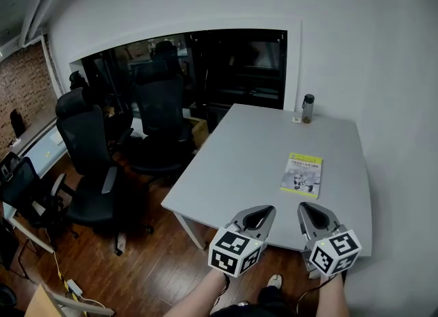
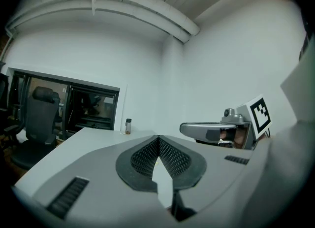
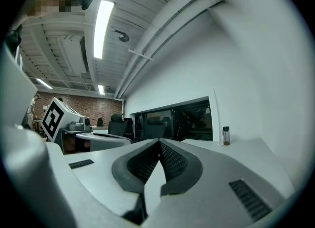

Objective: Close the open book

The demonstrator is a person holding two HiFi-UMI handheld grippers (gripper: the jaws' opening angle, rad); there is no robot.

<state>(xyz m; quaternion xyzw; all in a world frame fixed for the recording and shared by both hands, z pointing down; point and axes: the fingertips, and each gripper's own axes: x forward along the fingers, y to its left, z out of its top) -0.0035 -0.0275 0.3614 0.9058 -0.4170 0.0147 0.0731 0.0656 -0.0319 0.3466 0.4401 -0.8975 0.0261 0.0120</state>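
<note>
Thin yellow-covered book (image 1: 302, 174) is lying flat, seemingly closed already. Left gripper (image 1: 265, 210) and right gripper (image 1: 307, 209) are hovering near it, jaws together, empty. Next: probably just withdrawing.

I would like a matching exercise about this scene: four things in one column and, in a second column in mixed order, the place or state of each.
Things:
1. thin book with a yellow cover
2. small clear bottle with a dark cap
3. black office chairs
4. left gripper

Places or states:
A. jaws together, nothing between them
B. on the wooden floor, left of the grey table
C. lying flat on the table, cover up
D. upright at the table's far edge

Pairs: 1-C, 2-D, 3-B, 4-A.
</note>
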